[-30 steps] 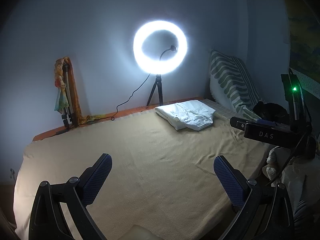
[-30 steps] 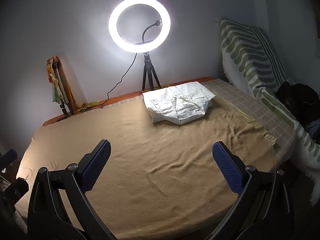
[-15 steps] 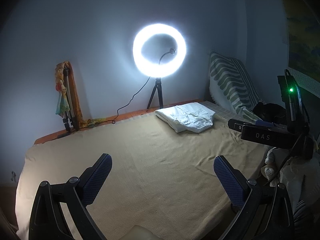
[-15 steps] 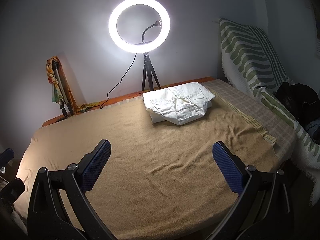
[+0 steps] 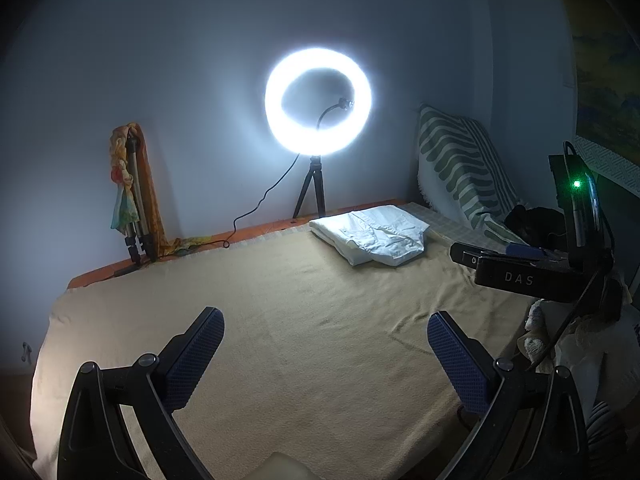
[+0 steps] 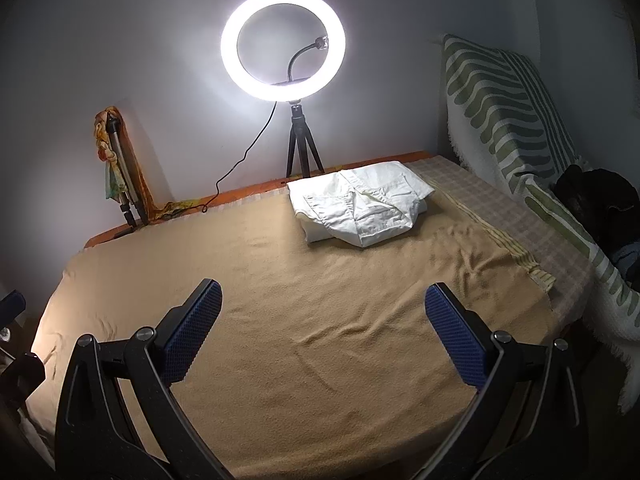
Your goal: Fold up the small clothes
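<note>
The folded white cotton garment (image 6: 362, 210) lies flat on the tan blanket-covered bed (image 6: 320, 320), well ahead of the right tool (image 6: 323, 322) and a little to its right, near the bed's far edge. Its long axis runs roughly across the view, from near left to far right, with stitched seams and a pocket facing up. From the left tool (image 5: 325, 354) the same garment (image 5: 370, 236) sits farther ahead and to the right.

Beyond the garment stands a glowing white ring light on a black tripod (image 6: 283, 44); to its right, a green-and-white striped throw (image 6: 504, 112) rises along the bed's side. A folded metal tripod wrapped in orange cloth (image 6: 118, 168) leans on the wall far left. Between both tools and the garment the blanket lies bare, lightly wrinkled.

Each tool is spread wide, blue-padded fingers (image 6: 192, 332) holding nothing and touching nothing.
</note>
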`<action>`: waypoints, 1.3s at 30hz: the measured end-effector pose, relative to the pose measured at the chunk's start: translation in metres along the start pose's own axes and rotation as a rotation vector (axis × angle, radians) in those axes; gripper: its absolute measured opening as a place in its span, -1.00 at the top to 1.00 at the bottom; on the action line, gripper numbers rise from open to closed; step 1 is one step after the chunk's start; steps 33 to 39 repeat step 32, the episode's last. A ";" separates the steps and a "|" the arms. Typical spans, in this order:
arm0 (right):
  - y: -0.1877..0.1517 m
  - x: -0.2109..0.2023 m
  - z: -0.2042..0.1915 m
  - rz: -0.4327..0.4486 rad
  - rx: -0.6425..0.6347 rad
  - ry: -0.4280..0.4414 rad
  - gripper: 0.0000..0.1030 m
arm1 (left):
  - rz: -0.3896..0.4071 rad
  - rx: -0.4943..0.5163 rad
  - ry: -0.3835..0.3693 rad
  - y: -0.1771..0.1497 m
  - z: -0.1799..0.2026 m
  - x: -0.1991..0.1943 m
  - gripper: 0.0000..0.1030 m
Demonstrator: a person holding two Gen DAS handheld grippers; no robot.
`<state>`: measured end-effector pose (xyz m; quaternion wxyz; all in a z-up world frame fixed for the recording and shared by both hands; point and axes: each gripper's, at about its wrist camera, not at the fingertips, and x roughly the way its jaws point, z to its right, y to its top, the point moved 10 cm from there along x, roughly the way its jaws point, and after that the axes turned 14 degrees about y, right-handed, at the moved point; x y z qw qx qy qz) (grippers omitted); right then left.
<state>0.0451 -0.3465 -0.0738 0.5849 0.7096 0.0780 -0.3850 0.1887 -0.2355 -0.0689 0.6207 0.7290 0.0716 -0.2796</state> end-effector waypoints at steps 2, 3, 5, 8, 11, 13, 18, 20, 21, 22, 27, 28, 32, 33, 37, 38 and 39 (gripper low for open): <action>0.001 0.001 0.000 0.000 0.001 0.002 -1.00 | 0.000 0.000 -0.001 0.000 0.000 0.000 -0.99; 0.000 0.001 0.000 -0.001 0.003 0.003 -1.00 | -0.001 0.000 -0.001 0.000 0.000 0.000 -0.99; -0.001 0.001 -0.001 -0.002 0.004 0.005 -1.00 | -0.001 -0.001 0.001 0.000 0.000 0.000 -0.99; 0.000 0.001 0.000 -0.001 0.002 0.003 -1.00 | -0.003 0.001 0.004 -0.002 0.000 0.001 -0.99; 0.000 0.002 0.000 -0.003 0.005 0.006 -1.00 | -0.004 0.001 0.003 -0.002 0.000 0.001 -0.99; 0.001 0.003 0.001 -0.004 0.005 0.008 -1.00 | -0.004 0.002 0.002 -0.002 0.000 0.002 -0.99; 0.000 0.003 0.001 -0.005 0.004 0.007 -1.00 | -0.008 0.001 0.006 -0.003 -0.001 0.002 -0.99; 0.000 0.003 0.000 -0.007 0.005 0.006 -1.00 | -0.011 -0.003 0.009 -0.004 -0.002 0.003 -0.99; 0.000 0.003 0.000 -0.008 0.005 0.007 -1.00 | -0.012 -0.005 0.011 -0.004 -0.002 0.003 -0.99; 0.000 0.003 0.000 -0.008 0.006 0.007 -1.00 | -0.013 -0.006 0.013 -0.005 -0.002 0.003 -0.99; -0.001 0.004 -0.001 -0.010 0.004 0.009 -1.00 | -0.019 -0.009 0.021 -0.006 -0.004 0.004 -0.99; -0.001 0.006 -0.001 -0.012 0.002 0.011 -1.00 | -0.021 -0.010 0.018 -0.006 -0.005 0.004 -0.99; -0.002 0.006 -0.001 -0.012 0.004 0.010 -1.00 | -0.024 -0.011 0.019 -0.006 -0.007 0.006 -0.99; -0.002 0.006 -0.001 -0.012 0.004 0.010 -1.00 | -0.024 -0.011 0.019 -0.006 -0.007 0.006 -0.99; -0.002 0.006 -0.001 -0.012 0.004 0.010 -1.00 | -0.024 -0.011 0.019 -0.006 -0.007 0.006 -0.99; -0.002 0.006 -0.001 -0.012 0.004 0.010 -1.00 | -0.024 -0.011 0.019 -0.006 -0.007 0.006 -0.99; -0.002 0.006 -0.001 -0.012 0.004 0.010 -1.00 | -0.024 -0.011 0.019 -0.006 -0.007 0.006 -0.99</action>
